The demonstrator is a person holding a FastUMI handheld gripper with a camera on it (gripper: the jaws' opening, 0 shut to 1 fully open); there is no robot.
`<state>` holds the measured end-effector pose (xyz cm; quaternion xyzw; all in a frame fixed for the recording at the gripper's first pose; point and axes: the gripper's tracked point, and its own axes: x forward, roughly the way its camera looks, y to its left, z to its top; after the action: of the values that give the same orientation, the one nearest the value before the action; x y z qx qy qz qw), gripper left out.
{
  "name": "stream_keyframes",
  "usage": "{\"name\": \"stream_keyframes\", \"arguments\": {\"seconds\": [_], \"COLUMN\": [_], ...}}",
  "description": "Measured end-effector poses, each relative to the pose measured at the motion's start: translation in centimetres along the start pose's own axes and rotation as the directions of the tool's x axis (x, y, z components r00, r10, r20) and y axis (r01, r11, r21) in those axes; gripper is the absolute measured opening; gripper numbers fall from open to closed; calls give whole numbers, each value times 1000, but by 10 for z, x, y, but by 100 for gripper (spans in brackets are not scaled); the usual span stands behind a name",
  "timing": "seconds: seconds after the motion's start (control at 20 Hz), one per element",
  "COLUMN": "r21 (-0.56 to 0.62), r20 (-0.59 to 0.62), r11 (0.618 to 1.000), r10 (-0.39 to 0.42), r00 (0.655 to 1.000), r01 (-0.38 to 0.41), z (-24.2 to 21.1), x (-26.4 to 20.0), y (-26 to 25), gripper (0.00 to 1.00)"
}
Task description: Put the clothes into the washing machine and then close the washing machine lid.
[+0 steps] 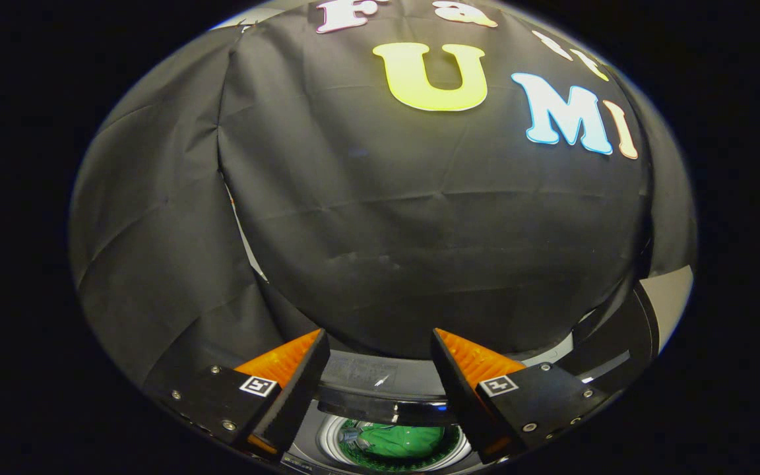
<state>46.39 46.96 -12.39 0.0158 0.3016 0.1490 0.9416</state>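
Green clothes (401,440) lying bunched at the bottom of the washing machine drum (459,455), seen straight down through the round opening, below and between the fingers. Only one green item made out; whether more lies beneath, cannot tell. Judged as loading done, or nearly so (nothing carried in the tool).

Drum ringed by a pale rim, perforated wall just visible around the cloth. Dark curved lid (380,386) standing raised at the far side of the opening, its edge crossing between the fingertips and just ahead of them. Lid therefore not yet shut; second half of the task outstanding.

Gripper (380,346) held above the machine, fingers spread well apart with nothing between them, touching neither cloth nor lid so far as can be seen. Placement judged deliberate: high and close to the lid edge, suited to pushing or pulling it down over the opening.

Risk noted: spread fingers could slip off the smooth curved lid edge.

Beyond the machine, black cloth wall (419,218) of the booth, creased, hanging close behind.
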Motion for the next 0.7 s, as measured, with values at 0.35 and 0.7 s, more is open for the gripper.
{"name": "stream_keyframes", "arguments": {"seconds": [0.35,0.7], "r21": [-18,-26], "r20": [88,97], "r11": [1000,999], "r10": [9,31], "r00": [996,995], "r01": [-8,-29], "z": [-27,-42], "x": [-30,-40], "y": [8,6], "gripper": [96,96]}}
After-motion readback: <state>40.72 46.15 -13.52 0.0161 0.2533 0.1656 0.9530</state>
